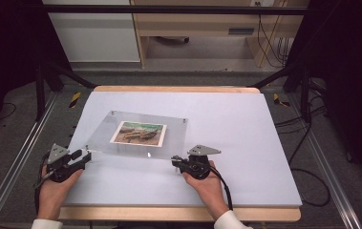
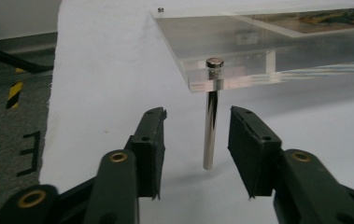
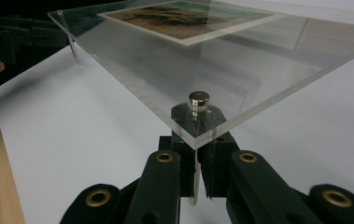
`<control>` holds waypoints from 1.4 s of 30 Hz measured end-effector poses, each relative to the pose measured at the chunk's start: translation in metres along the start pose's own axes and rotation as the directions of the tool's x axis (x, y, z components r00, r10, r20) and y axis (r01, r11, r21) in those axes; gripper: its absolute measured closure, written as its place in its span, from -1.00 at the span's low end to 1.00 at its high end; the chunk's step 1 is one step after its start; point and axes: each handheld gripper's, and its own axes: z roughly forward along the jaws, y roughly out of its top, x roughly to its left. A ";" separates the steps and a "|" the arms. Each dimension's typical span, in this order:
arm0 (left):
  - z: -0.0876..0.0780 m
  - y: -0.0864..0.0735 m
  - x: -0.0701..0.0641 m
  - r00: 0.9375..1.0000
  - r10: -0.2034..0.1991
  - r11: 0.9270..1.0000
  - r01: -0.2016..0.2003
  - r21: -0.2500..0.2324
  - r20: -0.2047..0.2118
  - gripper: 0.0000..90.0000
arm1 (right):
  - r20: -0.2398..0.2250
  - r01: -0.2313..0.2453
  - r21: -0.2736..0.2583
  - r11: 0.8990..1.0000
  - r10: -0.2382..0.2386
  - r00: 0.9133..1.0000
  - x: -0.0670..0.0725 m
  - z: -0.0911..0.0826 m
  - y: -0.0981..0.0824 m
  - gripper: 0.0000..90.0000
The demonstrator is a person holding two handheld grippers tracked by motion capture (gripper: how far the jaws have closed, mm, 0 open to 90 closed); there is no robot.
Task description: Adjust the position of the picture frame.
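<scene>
Two grippers worked at the near corners of a clear acrylic frame (image 1: 138, 134) that stood on thin metal legs on the white table cover (image 1: 245, 143), a little left of the middle. A photo (image 1: 139, 133) of brownish ground and green water lay flat between its panes.

The right gripper (image 1: 175, 161) sat at the frame's near right corner. In the right gripper view its jaws were pressed together on the metal leg (image 3: 194, 186) under that corner, the leg's round cap (image 3: 199, 99) standing proud of the acrylic right above them. The person's right hand (image 1: 207, 183) held it low to the table, the cable trailing back towards the sleeve.

The left gripper (image 1: 87, 154) pointed at the near left corner. In the left gripper view the corner leg (image 2: 210, 123) stood upright between the two black pads (image 2: 149, 151), with bare table showing on either side of it, so the pads were apart and not touching it. No earlier picture bore on how they got there. The leg's foot rested on the cover, its cap (image 2: 214, 62) sitting on top of the pane. The left hand (image 1: 57, 188) gripped the tool from near the table's front edge.

A wooden rim (image 1: 174, 88) edged the table beyond the cover.
</scene>
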 end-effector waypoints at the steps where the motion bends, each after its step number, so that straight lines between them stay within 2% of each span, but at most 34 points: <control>1: 0.004 0.001 0.001 1.000 -0.010 1.000 0.010 -0.018 0.019 0.36 | -0.002 -0.016 0.001 1.000 0.016 1.000 0.000 -0.001 0.001 0.89; 3: 0.006 0.002 0.001 0.999 -0.011 0.999 0.012 -0.032 0.035 0.48 | -0.001 -0.016 -0.003 1.000 0.016 1.000 -0.001 -0.001 0.001 0.89; 6: 0.011 0.004 -0.001 0.997 -0.023 0.996 0.029 -0.083 0.073 0.58 | -0.005 -0.020 -0.002 1.000 0.020 1.000 -0.002 -0.001 0.002 0.89; 9: 0.010 0.006 -0.002 0.997 -0.031 0.994 0.038 -0.099 0.068 0.71 | -0.003 -0.023 -0.003 1.000 0.023 1.000 -0.002 -0.001 0.001 0.89; 13: 0.010 0.007 0.001 0.995 -0.071 0.991 0.079 -0.108 0.075 0.85 | 0.013 -0.012 -0.008 1.000 0.012 1.000 0.000 -0.001 0.001 0.88; 19: 0.008 0.009 -0.001 0.993 -0.092 0.989 0.100 -0.112 0.072 0.86 | 0.070 0.038 -0.038 0.999 -0.036 0.997 0.006 0.001 0.000 0.78; 22: 0.007 0.010 -0.001 0.992 -0.097 0.988 0.105 -0.113 0.077 0.86 | 0.091 0.040 -0.060 0.997 -0.034 0.995 0.005 0.003 0.001 0.77; 25: 0.006 0.010 -0.001 0.991 -0.103 0.987 0.112 -0.114 0.081 0.86 | 0.089 0.028 -0.073 0.997 -0.022 0.996 0.005 0.003 0.002 0.76; 27: 0.006 0.011 -0.002 0.991 -0.104 0.987 0.112 -0.112 0.079 0.86 | 0.087 0.018 -0.082 0.996 -0.011 0.996 0.005 0.003 0.003 0.83; 33: 0.006 0.011 -0.002 0.992 -0.096 0.989 0.105 -0.101 0.084 0.86 | 0.097 0.020 -0.096 0.995 -0.011 0.995 0.005 0.004 0.003 0.88; 39: 0.010 0.012 -0.003 0.995 -0.066 0.992 0.074 -0.103 0.079 0.80 | 0.102 0.020 -0.084 0.996 -0.012 0.995 0.005 0.004 0.003 0.88; 42: 0.015 0.013 -0.003 0.994 -0.067 0.990 0.076 -0.115 0.082 0.81 | 0.105 0.023 -0.081 0.996 -0.014 0.994 0.005 0.004 0.003 0.88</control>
